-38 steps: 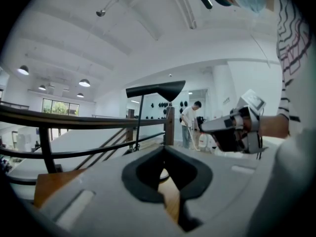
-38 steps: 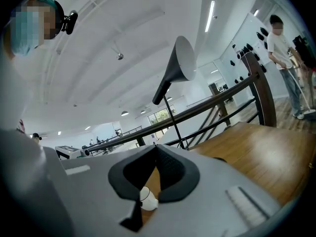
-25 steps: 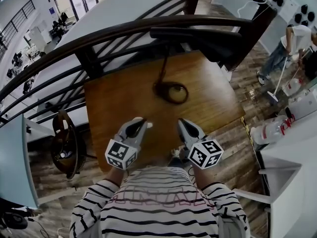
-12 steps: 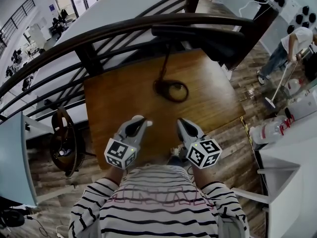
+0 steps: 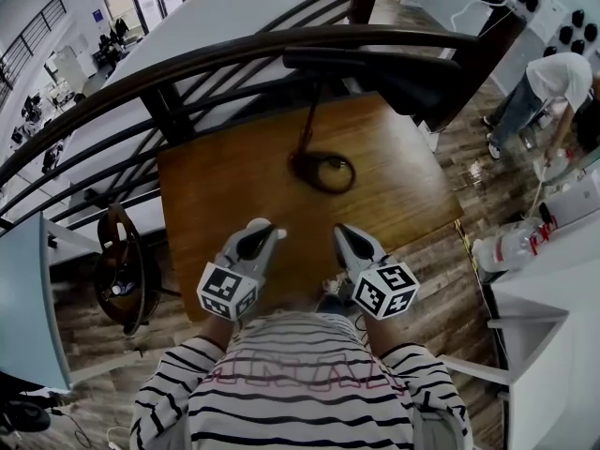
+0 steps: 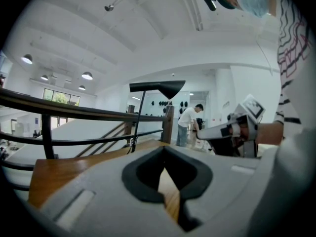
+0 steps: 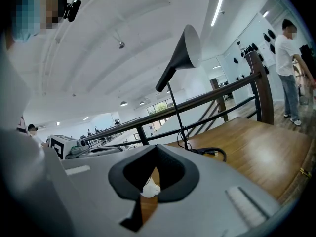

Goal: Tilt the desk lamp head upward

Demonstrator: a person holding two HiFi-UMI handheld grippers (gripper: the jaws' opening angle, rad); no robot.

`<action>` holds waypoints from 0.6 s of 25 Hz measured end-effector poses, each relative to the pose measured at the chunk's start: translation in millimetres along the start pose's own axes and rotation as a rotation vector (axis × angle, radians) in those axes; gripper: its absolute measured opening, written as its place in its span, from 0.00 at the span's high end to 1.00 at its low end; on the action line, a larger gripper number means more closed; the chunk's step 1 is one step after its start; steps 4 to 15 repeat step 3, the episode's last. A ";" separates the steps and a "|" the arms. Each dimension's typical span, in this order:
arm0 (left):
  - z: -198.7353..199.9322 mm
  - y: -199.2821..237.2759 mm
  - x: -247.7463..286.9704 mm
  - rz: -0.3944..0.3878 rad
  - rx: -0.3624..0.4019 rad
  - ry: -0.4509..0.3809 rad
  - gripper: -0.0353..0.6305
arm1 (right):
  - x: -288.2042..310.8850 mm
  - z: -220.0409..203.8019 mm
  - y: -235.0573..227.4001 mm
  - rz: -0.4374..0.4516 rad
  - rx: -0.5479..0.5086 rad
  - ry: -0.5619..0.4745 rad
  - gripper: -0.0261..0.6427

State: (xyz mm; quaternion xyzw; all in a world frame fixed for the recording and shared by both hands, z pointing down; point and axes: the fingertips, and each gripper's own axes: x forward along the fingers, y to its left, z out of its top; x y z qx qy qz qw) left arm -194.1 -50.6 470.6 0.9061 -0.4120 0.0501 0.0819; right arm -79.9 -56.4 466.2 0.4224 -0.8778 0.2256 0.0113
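Right tongs (image 7: 156, 154), jaws together, before the desk lamp (image 7: 183, 51)

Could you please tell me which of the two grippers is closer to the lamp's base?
The right gripper: its tip sits just below the lamp base; the left gripper lies further aside.

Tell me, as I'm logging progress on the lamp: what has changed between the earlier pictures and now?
Only the bystander at the far right moved, swinging a mop rightward. Nothing was taken hold of or let go. The left gripper and right gripper stay shut, holding nothing, over the table's near edge, apart from the desk lamp, whose head sits as before.
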 end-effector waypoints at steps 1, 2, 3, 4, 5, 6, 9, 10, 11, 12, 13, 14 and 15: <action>0.1 -0.8 0.3 -0.001 0.000 -0.001 0.94 | -0.5 0.1 -0.1 0.000 -0.002 0.001 0.96; 0.3 -1.6 0.8 -0.003 -0.001 -0.001 0.94 | -1.0 0.3 -0.3 0.000 -0.004 0.002 0.96; 0.5 -2.5 1.4 -0.005 -0.001 -0.002 0.94 | -1.5 0.7 -0.5 0.001 -0.005 0.003 0.96; 0.5 -2.5 1.4 -0.005 -0.001 -0.002 0.94 | -1.5 0.7 -0.5 0.001 -0.005 0.003 0.96; 0.5 -2.5 1.4 -0.005 -0.001 -0.002 0.94 | -1.5 0.7 -0.5 0.001 -0.005 0.003 0.96; 0.5 -2.5 1.4 -0.005 -0.001 -0.002 0.94 | -1.5 0.7 -0.5 0.001 -0.005 0.003 0.96; 0.5 -2.5 1.4 -0.005 -0.001 -0.002 0.94 | -1.5 0.7 -0.5 0.001 -0.005 0.003 0.96; 0.5 -2.5 1.4 -0.005 -0.001 -0.002 0.94 | -1.5 0.7 -0.5 0.001 -0.005 0.003 0.96; 0.5 -2.5 1.4 -0.005 -0.001 -0.002 0.94 | -1.5 0.7 -0.5 0.001 -0.005 0.003 0.96; 0.5 -2.5 1.4 -0.005 -0.001 -0.002 0.94 | -1.5 0.7 -0.5 0.001 -0.005 0.003 0.96; 0.5 -2.5 1.4 -0.005 -0.001 -0.002 0.94 | -1.5 0.7 -0.5 0.001 -0.005 0.003 0.96; 0.5 -2.5 1.4 -0.005 -0.001 -0.002 0.94 | -1.5 0.7 -0.5 0.001 -0.005 0.003 0.96; 0.5 -2.5 1.4 -0.005 -0.001 -0.002 0.94 | -1.5 0.7 -0.5 0.001 -0.005 0.003 0.96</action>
